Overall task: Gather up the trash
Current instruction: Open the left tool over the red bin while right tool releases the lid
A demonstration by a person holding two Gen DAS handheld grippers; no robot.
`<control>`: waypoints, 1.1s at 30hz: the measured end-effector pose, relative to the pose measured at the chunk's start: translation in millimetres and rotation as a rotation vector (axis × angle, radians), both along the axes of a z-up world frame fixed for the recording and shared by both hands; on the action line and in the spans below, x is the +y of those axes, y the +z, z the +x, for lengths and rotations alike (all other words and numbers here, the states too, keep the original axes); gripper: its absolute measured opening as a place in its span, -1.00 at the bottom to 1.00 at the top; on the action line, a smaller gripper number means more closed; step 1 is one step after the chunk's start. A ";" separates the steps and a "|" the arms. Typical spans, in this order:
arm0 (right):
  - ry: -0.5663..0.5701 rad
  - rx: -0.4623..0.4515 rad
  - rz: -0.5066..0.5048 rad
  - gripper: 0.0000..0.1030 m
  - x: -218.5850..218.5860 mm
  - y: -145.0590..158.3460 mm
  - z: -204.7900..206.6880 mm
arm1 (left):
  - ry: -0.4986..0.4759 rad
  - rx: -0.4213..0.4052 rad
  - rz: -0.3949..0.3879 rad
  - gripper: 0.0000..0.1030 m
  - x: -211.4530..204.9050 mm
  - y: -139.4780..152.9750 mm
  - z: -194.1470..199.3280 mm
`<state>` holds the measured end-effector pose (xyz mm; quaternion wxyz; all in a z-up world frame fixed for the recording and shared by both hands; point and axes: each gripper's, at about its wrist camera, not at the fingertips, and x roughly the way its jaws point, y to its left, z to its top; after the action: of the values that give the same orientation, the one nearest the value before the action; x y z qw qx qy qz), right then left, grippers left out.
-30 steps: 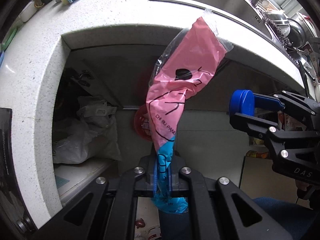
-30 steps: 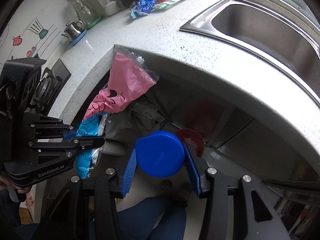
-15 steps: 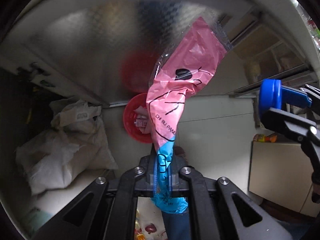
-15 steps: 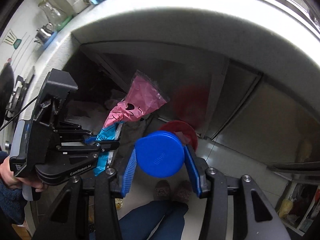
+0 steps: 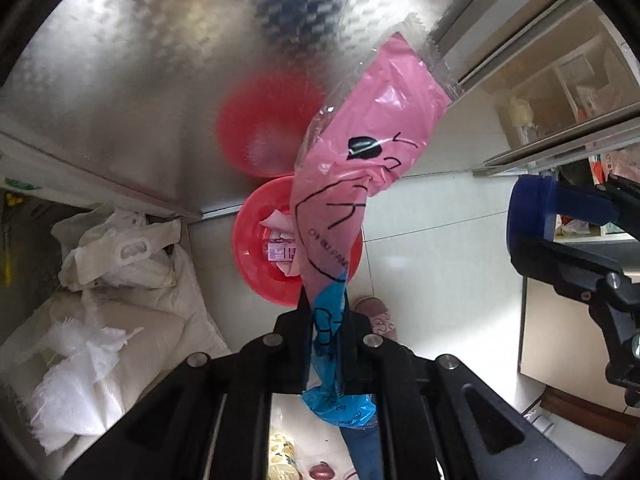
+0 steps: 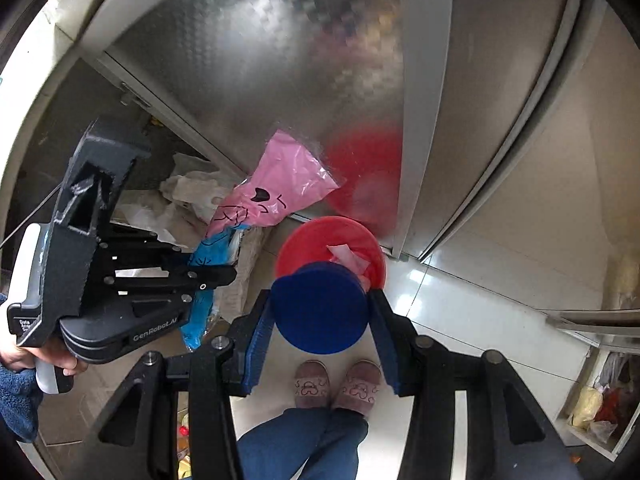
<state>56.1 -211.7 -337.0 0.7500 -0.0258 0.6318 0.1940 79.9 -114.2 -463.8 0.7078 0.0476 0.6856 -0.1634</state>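
My left gripper (image 5: 326,320) is shut on a pink and blue plastic wrapper (image 5: 356,184), which stands up above the fingers; it also shows in the right wrist view (image 6: 276,192). My right gripper (image 6: 320,312) is shut on a round blue lid (image 6: 320,308), seen edge-on in the left wrist view (image 5: 528,208). A red bin (image 5: 256,256) stands on the tiled floor below both grippers, with paper scraps inside; it also shows in the right wrist view (image 6: 304,240).
A patterned metal cabinet door (image 5: 160,80) rises behind the bin. White bags (image 5: 120,264) lie in the open cupboard at left. The person's slippers (image 6: 336,388) and legs are on the pale tiled floor (image 5: 440,248).
Both grippers have dropped from counter height to below the counter edge. The red bin is now closer and larger in both views. Both still hold their items.
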 end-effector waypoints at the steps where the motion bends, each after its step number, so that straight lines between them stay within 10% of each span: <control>1: -0.003 0.003 0.000 -0.13 0.2 -3.2 -0.3 | -0.002 -0.004 0.000 -0.77 -0.5 -3.8 1.7; 10: -0.053 0.048 0.008 -0.13 -11.7 -17.6 -1.6 | 0.012 -0.035 -0.016 0.64 2.7 -14.9 7.1; 23: 0.001 0.058 0.002 -0.13 -4.1 -37.3 1.7 | 0.066 -0.103 -0.086 1.00 37.7 10.8 -4.7; 33: 0.113 0.065 0.000 -0.13 21.6 -58.8 7.3 | 0.097 -0.083 0.004 1.00 60.3 -1.3 -22.4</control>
<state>63.4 -190.0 -395.8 0.7170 -0.0550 0.6534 0.2368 57.4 -53.9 -465.1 0.7428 0.0225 0.6574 -0.1251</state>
